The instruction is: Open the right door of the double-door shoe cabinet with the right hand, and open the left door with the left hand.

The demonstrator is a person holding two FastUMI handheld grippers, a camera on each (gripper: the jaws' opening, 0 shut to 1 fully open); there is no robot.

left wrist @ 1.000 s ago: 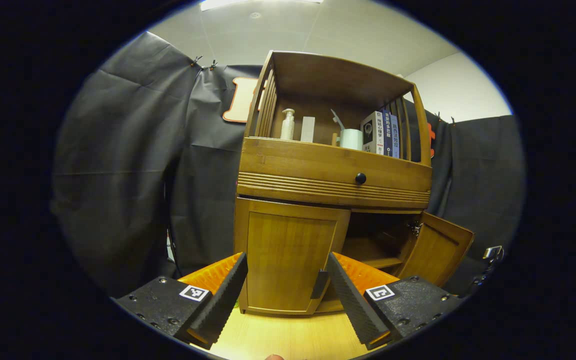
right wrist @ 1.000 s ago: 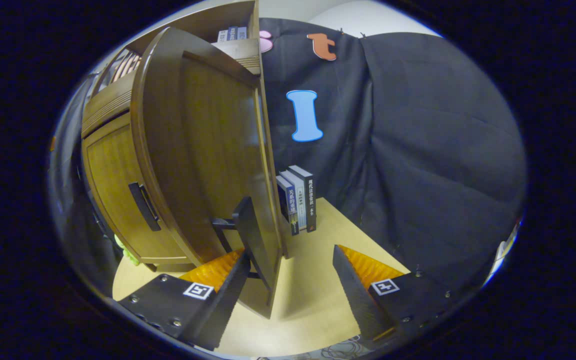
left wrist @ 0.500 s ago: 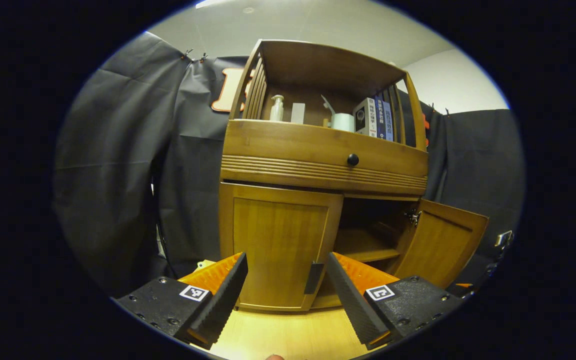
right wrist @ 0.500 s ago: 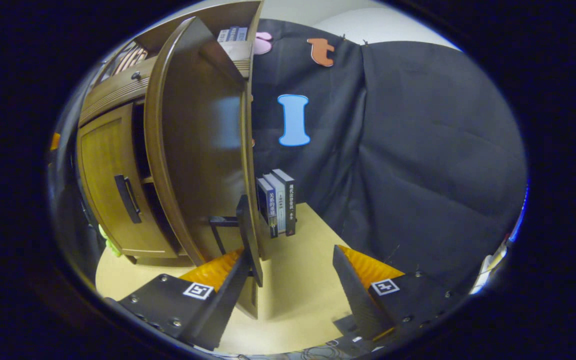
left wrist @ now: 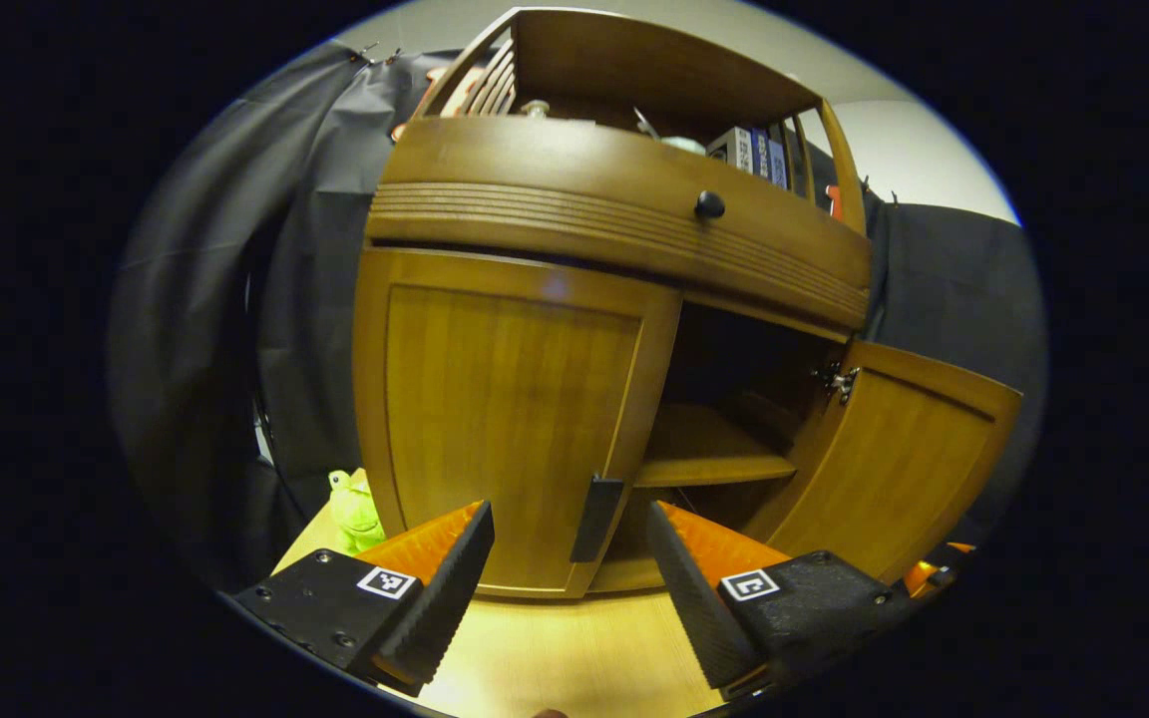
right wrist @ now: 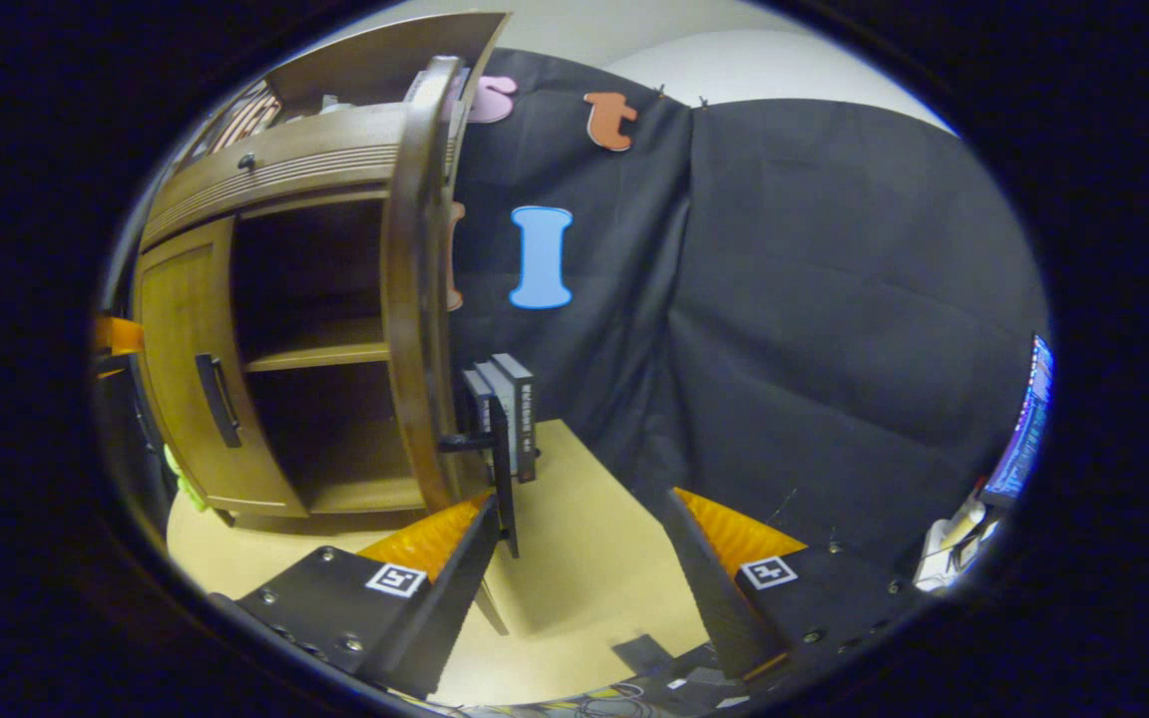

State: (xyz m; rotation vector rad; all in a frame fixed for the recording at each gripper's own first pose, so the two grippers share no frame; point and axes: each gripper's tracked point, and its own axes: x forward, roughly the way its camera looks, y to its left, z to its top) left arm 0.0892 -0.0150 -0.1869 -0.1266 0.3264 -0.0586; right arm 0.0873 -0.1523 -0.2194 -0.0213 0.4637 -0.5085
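My left gripper (left wrist: 567, 588) hangs with fingers apart, the shut left door's handle (left wrist: 596, 519) just ahead between them. My right gripper (right wrist: 579, 573) gapes too, the swung-open right door (right wrist: 413, 299) edge-on ahead, its handle (right wrist: 502, 469) beside my left finger.

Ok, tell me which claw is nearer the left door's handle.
Left. The left claw hangs open just before the left door's handle; the right claw is off by the open right door.
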